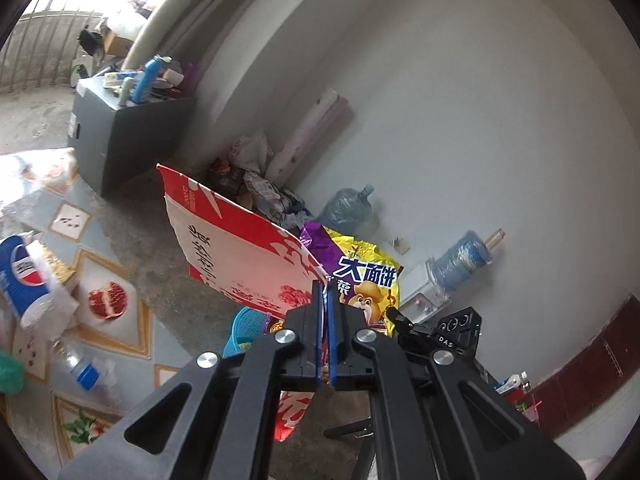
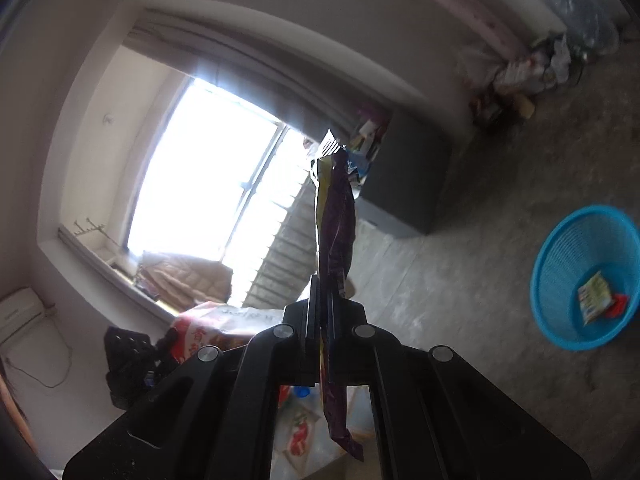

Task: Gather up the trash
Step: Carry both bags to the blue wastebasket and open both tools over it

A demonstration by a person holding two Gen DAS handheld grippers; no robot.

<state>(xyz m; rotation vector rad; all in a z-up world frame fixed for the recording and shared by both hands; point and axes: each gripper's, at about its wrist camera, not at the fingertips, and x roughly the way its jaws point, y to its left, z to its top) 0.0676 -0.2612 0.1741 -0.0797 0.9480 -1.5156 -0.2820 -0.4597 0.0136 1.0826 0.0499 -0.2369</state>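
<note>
Both tongs are closed on trash, and neither piece is binned yet.

Left gripper (image 1: pixel 325 292): jaws pressed together on the edge of a red-and-white bag (image 1: pixel 240 248), which stands up across the centre of the left view. The bag is clear of the table and floor, carried in the air.

Right gripper (image 2: pixel 323 284): jaws clamped on a purple-and-yellow snack bag (image 2: pixel 336 216), seen edge-on and running from centre frame to below the fingers. In the left view the same snack bag (image 1: pixel 364 276) shows its yellow printed face right of centre, just beside the red-and-white bag, with the right tool's black body at lower right.

Bin: a blue basket (image 2: pixel 560 248) sits on the bare floor at the right edge of the right view. It already holds a small yellow-green packet (image 2: pixel 594 298) and a red scrap (image 2: pixel 618 306). A sliver of the basket also appears in the left view, below the red-and-white bag.

Remaining on the patterned tablecloth (image 1: pixel 112 344), left side of the left view: a Pepsi bottle (image 1: pixel 24 276), a clear bottle with a blue cap (image 1: pixel 82 368), and crumpled plastic near them.

Judgement: the task is partly done. Two items are binned and two are in hand awaiting drop. At least the bottles are left to collect. A separate heap of litter lies against the wall at centre; whether it belongs to the task cannot be told.
</note>
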